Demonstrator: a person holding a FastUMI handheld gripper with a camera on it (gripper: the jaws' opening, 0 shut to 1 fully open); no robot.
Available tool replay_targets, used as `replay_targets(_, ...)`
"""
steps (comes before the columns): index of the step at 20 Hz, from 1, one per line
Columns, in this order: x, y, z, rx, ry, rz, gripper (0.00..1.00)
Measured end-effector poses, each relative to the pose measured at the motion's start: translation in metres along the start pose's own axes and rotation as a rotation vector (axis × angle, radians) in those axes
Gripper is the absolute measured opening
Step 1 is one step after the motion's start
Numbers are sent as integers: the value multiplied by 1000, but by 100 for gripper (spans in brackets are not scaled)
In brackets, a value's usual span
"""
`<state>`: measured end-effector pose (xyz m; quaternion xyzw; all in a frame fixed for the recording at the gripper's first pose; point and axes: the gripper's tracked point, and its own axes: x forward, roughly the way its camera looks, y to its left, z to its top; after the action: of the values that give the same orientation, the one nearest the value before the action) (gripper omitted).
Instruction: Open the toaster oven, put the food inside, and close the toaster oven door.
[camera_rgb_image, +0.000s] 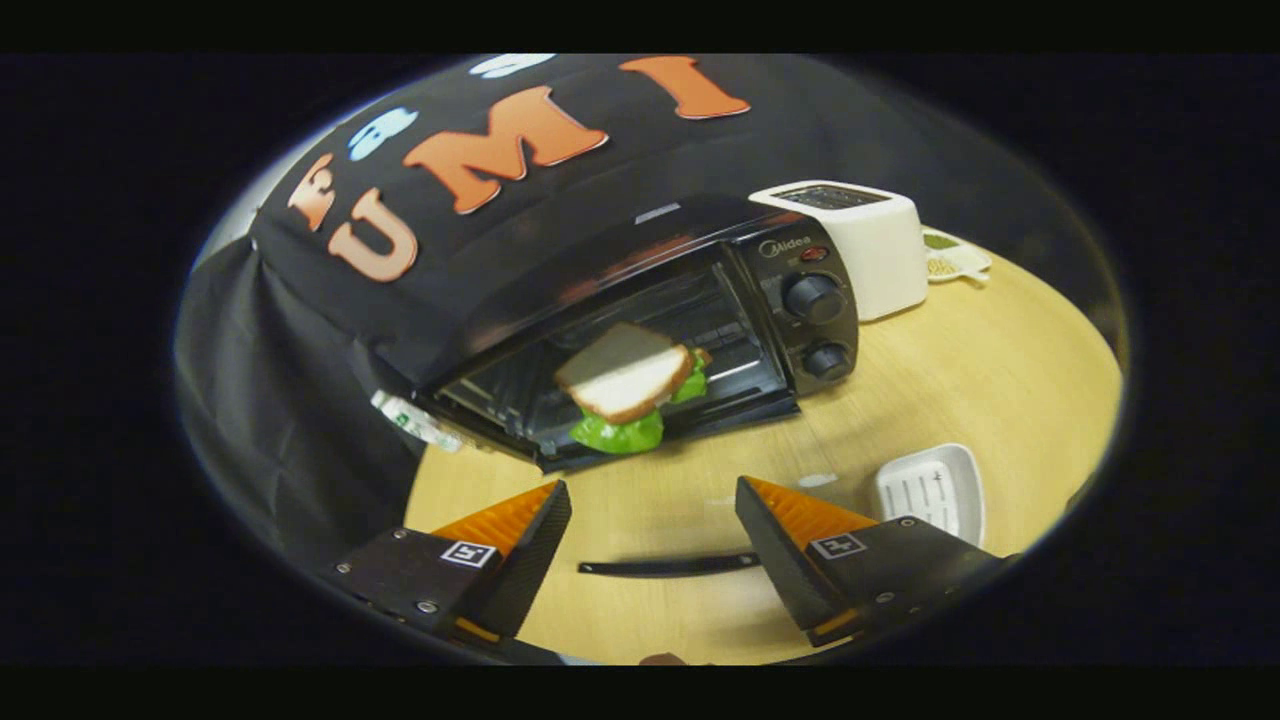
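A black toaster oven (800, 290) stands on the round wooden table (1000, 370) with its door let down toward me. The glass door lies nearly flat, and its dark handle bar (668, 566) shows low between my fingers. A sandwich (628, 380) of white bread and green lettuce rests at the mouth of the oven, the lettuce hanging over the front sill. My gripper (651, 486) is open, a short way back from the sandwich, with nothing held between its fingers.
A white pop-up toaster (870, 250) stands right of the oven, with a small white dish (955, 262) behind it. A white ribbed tray (935, 490) lies just right of my right finger. Black cloth hangs behind and left of the oven.
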<state>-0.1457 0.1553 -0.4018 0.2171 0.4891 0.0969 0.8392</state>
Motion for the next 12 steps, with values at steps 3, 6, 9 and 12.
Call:
replay_targets(3, -9, -1, -24, -112, 47, -24, 98)
replay_targets(6, -13, 1, -50, -166, 100, -37, 98)
replay_targets(9, -17, -7, -77, -219, 164, -76, 99)
replay_targets(12, -10, -12, -102, -228, 242, -96, 99)
